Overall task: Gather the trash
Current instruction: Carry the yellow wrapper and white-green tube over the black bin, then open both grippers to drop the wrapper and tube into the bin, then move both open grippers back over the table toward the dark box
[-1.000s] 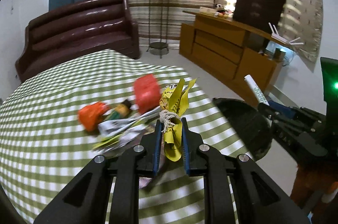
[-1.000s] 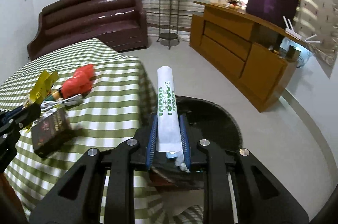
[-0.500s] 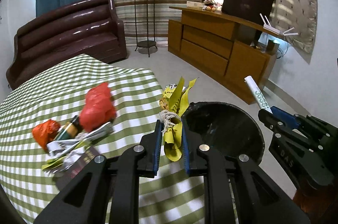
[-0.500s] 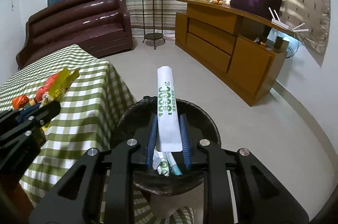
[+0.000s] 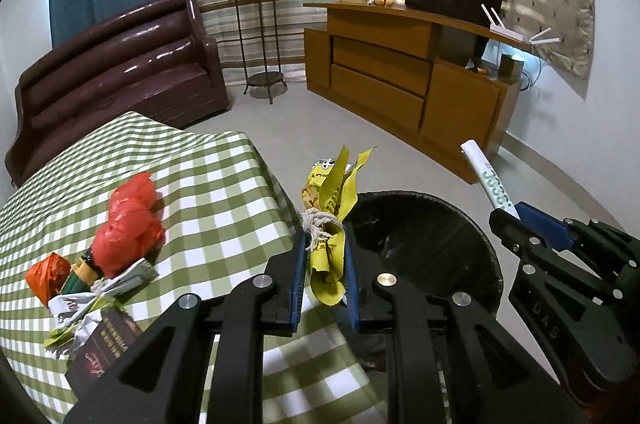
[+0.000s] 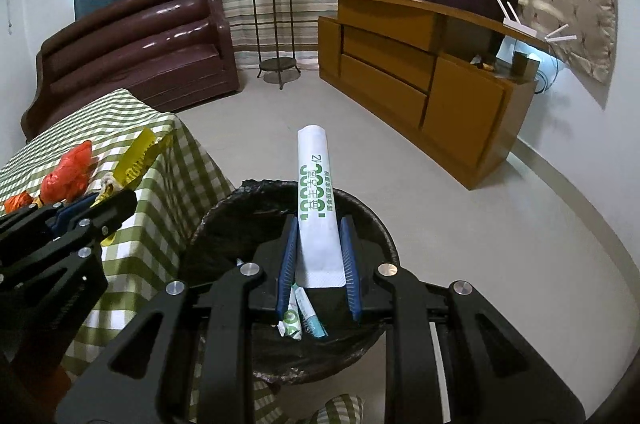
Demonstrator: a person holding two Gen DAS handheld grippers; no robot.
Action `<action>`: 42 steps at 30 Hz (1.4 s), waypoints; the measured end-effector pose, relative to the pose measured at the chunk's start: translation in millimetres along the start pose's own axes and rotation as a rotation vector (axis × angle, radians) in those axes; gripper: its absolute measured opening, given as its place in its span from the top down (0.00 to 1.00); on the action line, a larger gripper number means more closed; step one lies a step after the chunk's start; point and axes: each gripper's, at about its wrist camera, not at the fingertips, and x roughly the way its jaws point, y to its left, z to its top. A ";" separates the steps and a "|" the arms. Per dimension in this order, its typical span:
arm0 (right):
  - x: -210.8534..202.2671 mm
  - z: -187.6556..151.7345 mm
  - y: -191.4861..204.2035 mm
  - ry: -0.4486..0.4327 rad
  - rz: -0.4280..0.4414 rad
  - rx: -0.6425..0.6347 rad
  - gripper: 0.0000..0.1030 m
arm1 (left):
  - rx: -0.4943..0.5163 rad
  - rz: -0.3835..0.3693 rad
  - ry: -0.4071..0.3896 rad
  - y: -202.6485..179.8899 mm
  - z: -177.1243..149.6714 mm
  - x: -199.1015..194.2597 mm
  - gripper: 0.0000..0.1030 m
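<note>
Bin point(image 6: 372, 224) now fills the lower centre of the right view, where half a second ago the right gripper point(image 6: 318, 276) only neared it; its jaws pinch a white packet point(image 6: 316, 200). Left gripper point(image 5: 324, 264), at the table edge point(image 5: 224, 208), clamps a yellow wrapper point(image 5: 334, 216). Both look ready to drop.

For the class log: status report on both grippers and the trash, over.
Left gripper shut on yellow wrapper, at table edge. Right gripper shut on white sachet, over black bin. Nothing blocking the bin.
</note>
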 end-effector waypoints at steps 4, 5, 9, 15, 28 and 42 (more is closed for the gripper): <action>3.7 0.0 -1.8 0.006 0.001 0.009 0.79 | 0.002 0.004 0.015 -3.0 -0.1 5.5 0.83; 5.1 1.1 -3.9 0.007 0.001 0.010 0.79 | 0.003 0.005 0.017 -4.4 1.0 6.8 0.83; 7.7 0.0 -6.2 0.013 0.003 0.020 0.76 | 0.005 0.011 0.025 -7.5 3.8 10.9 0.79; 8.5 -0.1 -11.8 0.013 -0.003 0.036 0.66 | 0.000 0.019 0.019 -9.2 6.4 12.7 0.58; 1.1 1.1 -5.4 0.007 0.011 0.025 0.58 | -0.035 0.037 0.022 10.9 -2.2 -9.4 0.45; -20.4 -7.1 55.1 0.015 0.105 -0.074 0.57 | -0.124 0.154 0.028 86.3 -40.0 -70.6 0.42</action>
